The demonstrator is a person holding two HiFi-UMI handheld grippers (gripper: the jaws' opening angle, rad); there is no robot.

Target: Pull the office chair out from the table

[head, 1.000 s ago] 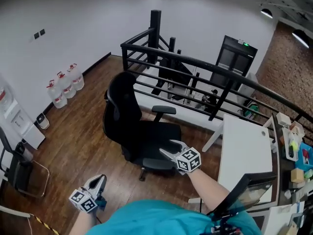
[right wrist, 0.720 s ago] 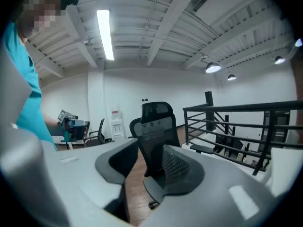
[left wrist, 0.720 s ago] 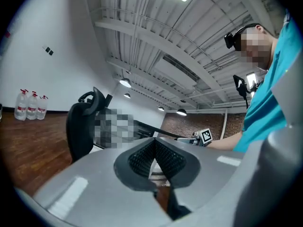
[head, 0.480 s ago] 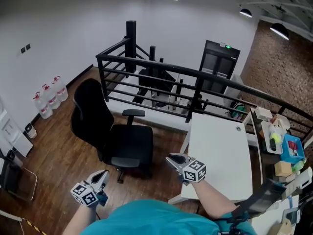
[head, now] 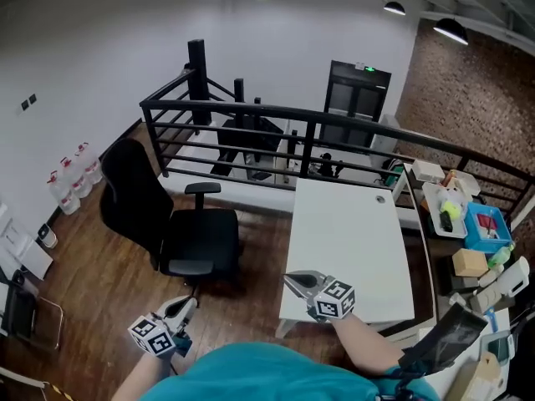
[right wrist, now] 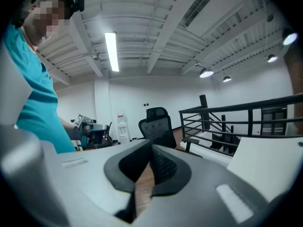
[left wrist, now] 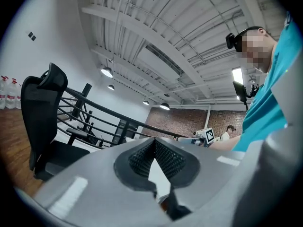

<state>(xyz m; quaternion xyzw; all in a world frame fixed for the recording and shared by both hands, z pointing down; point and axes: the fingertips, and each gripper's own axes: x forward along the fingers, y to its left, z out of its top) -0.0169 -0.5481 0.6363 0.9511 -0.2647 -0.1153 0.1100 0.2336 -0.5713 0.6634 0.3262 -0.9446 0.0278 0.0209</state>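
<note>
Office chair [head: 180,224], a black high-backed swivel model with armrests, stands on the brown wooden floor [head: 92,291] to the left of the white rectangular surface [head: 351,232]. A strip of bare floor lies between its seat and the surface edge (no part of it sits under the top). Judged from this position, the pull-out is complete and no step of the task appears to be left. Left claw [head: 189,304] is clenched, pads together at the tips, with nothing in it. Right claw [head: 290,279], near the surface's near left corner, has just been closing its jaws and is clenched on nothing. Neither claw touches the chair.
</note>
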